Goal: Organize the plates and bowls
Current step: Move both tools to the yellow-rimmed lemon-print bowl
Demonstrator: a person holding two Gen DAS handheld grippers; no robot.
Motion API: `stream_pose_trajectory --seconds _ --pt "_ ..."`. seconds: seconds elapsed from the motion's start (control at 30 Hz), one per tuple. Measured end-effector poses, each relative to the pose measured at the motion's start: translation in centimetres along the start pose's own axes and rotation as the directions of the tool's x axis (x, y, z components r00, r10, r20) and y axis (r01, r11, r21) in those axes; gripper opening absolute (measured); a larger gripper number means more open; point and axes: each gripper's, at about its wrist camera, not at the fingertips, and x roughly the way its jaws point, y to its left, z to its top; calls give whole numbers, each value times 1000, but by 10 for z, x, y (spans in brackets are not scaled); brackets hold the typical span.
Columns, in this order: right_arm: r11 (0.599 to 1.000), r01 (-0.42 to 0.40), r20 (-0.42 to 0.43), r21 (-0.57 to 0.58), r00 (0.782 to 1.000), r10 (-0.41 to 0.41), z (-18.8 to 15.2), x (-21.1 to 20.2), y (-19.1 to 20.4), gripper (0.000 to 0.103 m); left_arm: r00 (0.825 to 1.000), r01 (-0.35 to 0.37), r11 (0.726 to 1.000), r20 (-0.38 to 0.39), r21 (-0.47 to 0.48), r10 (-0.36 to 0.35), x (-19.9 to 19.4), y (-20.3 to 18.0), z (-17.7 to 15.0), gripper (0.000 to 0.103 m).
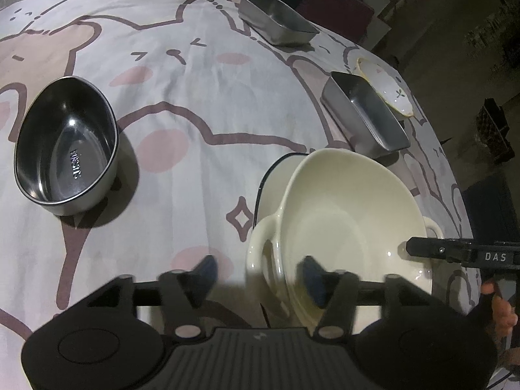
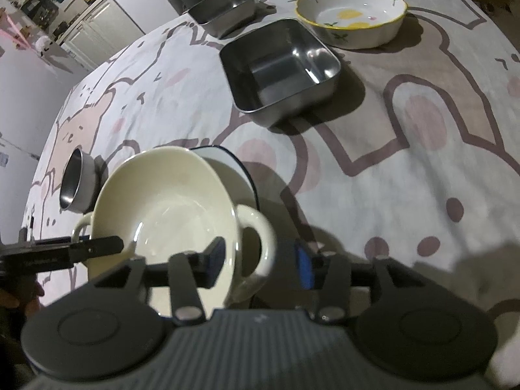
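Your left gripper (image 1: pixel 260 276) sits w/ jaws apart, straddling the near handle of the cream bowl (image 1: pixel 338 221); pads clear of it, nothing gripped. Your right gripper (image 2: pixel 261 265) is likewise open around the bowl's other handle, pads not pressing. Bowl rests tilted in a blue-rimmed plate (image 2: pixel 227 165) just ahead of both tools. Ahead-left of the left gripper, well apart, stands a steel bowl (image 1: pixel 66 143). Beyond the right gripper sits a square steel tin (image 2: pixel 279 68), w/ a flowered bowl (image 2: pixel 351 13) past it to the right & a second tin (image 2: pixel 224 9) farther off. All on a cartoon-print cloth (image 2: pixel 406 178).
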Motion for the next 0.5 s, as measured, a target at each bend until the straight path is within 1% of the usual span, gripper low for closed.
stream_pose_trajectory --seconds 0.07,0.13,0.2,0.23,0.33,0.37,0.5 --pt "1000 5 5 -15 1000 -5 0 0 3 66 1000 -2 1000 6 6 2 -2 -1 0 75" --pt "1000 9 12 -22 1000 -9 0 -2 5 73 1000 -3 1000 14 11 2 -5 -2 0 80" --pt "999 15 24 -31 1000 -14 1 -5 7 88 1000 -8 1000 21 19 7 -8 -6 1 87" --pt "999 16 31 -36 999 -15 1 -6 8 90 1000 -11 1000 29 25 10 -10 -8 1 92" --pt "999 18 59 -47 998 -16 0 -13 11 97 999 -7 999 48 39 5 -17 -14 3 98" --pt "998 21 71 -54 997 -17 0 -16 12 102 999 -6 999 52 42 3 -18 -16 4 101" --pt "995 41 135 -87 990 -29 0 -31 18 103 996 -16 997 93 69 10 -30 -27 7 103"
